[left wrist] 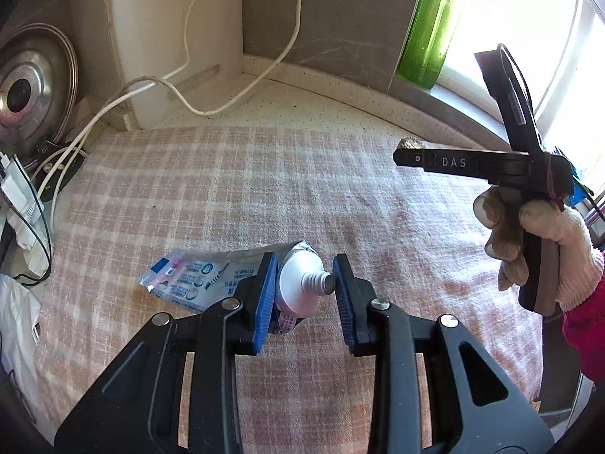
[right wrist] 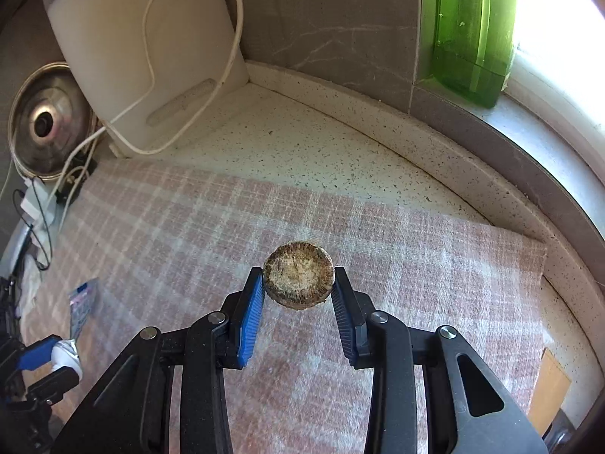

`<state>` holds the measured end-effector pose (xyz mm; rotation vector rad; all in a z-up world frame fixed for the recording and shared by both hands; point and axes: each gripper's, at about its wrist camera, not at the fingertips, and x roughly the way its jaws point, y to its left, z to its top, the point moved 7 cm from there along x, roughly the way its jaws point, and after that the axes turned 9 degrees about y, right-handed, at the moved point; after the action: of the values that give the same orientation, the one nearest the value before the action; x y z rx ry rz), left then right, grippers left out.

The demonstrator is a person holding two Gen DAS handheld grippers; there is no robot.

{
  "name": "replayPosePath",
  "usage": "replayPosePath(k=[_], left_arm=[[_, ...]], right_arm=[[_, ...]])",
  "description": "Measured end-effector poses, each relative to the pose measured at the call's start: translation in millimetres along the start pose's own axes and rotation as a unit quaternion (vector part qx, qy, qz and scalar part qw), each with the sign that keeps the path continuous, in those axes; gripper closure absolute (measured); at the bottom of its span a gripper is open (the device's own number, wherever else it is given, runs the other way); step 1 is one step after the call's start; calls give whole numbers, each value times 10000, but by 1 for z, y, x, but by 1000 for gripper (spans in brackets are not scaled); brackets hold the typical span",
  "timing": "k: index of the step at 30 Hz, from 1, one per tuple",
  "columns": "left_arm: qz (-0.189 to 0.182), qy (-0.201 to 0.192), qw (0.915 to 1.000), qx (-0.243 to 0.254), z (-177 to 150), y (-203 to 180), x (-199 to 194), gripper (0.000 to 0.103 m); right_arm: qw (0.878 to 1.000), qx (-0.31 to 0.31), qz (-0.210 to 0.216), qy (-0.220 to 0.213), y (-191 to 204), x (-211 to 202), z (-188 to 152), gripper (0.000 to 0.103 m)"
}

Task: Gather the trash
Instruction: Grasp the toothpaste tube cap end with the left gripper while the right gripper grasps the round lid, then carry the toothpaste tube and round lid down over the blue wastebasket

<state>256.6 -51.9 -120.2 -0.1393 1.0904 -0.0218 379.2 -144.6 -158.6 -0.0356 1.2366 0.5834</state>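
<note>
A squashed toothpaste tube [left wrist: 211, 280] with no cap hangs just above the pink checked cloth [left wrist: 264, 189]. My left gripper [left wrist: 305, 261] is shut on its white shoulder and threaded nozzle. The tube's flat printed end points left. My right gripper [right wrist: 298, 272] is shut on a round, brown, dried-out stub [right wrist: 298, 280], held clear of the cloth. In the left wrist view the right gripper [left wrist: 397, 159] shows from the side, carried by a gloved hand [left wrist: 559, 249], with the brown stub [left wrist: 410, 143] at its tips. The right wrist view shows the left gripper [right wrist: 56, 363] and tube [right wrist: 81, 310] at lower left.
The cloth covers a speckled counter [right wrist: 310, 143]. A white cutting board [left wrist: 170, 38] leans in the back corner with white cables [left wrist: 189, 102] over it. A metal lid [left wrist: 30, 90] stands at left, a green bottle [left wrist: 431, 26] on the windowsill, a white plastic bag [left wrist: 15, 340] at the left edge.
</note>
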Motion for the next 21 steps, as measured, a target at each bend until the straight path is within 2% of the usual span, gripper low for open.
replayPosePath(k=[11, 12, 13, 17, 21], left_arm=[[50, -224, 9995, 216, -17, -9, -44, 74], [42, -254, 9995, 209, -17, -10, -47, 75], [30, -276, 9994, 210, -17, -10, -51, 92], [-18, -335, 9990, 296, -16, -11, -56, 93], [-290, -346, 9990, -31, -16, -1, -53, 92]], right_arm=[[9992, -170, 241, -274, 24, -46, -24, 69], [9990, -191, 259, -297, 28, -48, -25, 69], [9989, -213, 275, -322, 29, -53, -26, 69], [9981, -316, 313, -417, 38, -63, -30, 69], [9982, -400, 241, -387, 39, -61, -36, 69]])
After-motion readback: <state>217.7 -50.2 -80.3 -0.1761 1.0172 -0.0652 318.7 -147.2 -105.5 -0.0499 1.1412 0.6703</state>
